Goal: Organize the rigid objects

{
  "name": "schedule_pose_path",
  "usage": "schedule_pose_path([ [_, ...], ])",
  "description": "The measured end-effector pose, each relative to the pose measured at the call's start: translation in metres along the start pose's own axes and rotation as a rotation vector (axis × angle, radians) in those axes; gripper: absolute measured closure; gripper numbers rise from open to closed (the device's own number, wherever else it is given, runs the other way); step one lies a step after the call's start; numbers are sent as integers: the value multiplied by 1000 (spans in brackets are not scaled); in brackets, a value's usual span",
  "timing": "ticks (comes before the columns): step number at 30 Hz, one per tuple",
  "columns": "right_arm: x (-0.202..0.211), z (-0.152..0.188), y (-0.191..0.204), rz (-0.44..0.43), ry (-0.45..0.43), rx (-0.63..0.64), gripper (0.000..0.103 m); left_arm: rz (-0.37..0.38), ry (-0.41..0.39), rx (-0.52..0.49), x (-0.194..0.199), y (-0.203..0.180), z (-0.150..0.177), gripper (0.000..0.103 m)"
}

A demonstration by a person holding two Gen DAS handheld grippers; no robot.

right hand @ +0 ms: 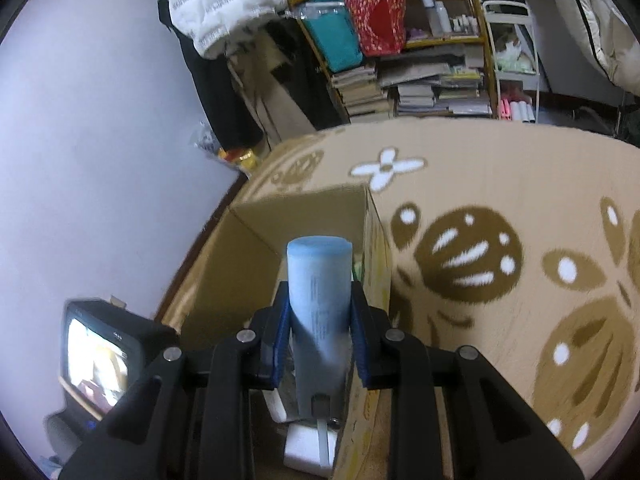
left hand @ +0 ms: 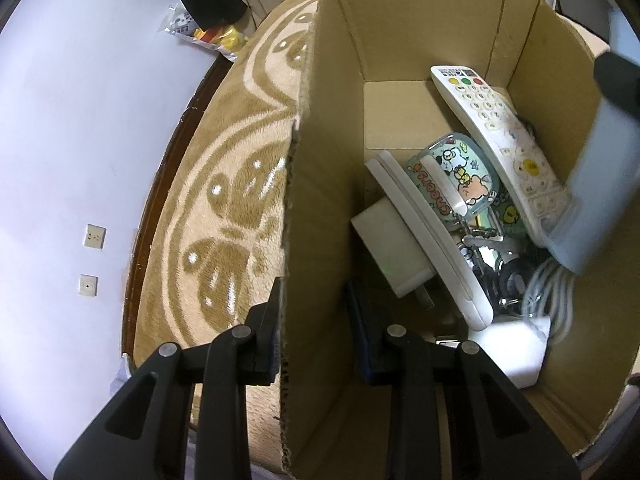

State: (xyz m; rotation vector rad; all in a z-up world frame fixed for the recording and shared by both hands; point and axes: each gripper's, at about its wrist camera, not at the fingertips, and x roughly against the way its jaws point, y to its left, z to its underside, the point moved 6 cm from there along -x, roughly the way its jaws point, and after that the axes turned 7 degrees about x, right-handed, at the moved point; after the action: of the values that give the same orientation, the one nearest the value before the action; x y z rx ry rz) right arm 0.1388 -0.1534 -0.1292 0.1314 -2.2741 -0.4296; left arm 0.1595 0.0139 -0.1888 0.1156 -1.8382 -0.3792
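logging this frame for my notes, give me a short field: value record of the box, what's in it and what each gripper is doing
box: open cardboard box on a patterned rug
inside: white remote control, cartoon-print cup, white charger, grey cable, keys
left gripper: clamped on the box's side wall, one finger outside, one inside
right gripper: holding a light blue tube over the box
tube position: its end is inside the box, near the remote control
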Motion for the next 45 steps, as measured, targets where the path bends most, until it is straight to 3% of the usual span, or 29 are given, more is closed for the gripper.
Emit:
schedule_pose_path([
  [15,3,7,1,15,-19,17,72,20,-16,24,8,5,2,74],
  [31,43,19,1,41,-41,60,36,84,-94,46,36,15,9,74],
  [40,78,31,-11,104,-49,100,18,87,-212,29,70,14,18,53],
  [45,104,38,-22,125,-122,92,4,116,-282,35,95,17,27,40],
])
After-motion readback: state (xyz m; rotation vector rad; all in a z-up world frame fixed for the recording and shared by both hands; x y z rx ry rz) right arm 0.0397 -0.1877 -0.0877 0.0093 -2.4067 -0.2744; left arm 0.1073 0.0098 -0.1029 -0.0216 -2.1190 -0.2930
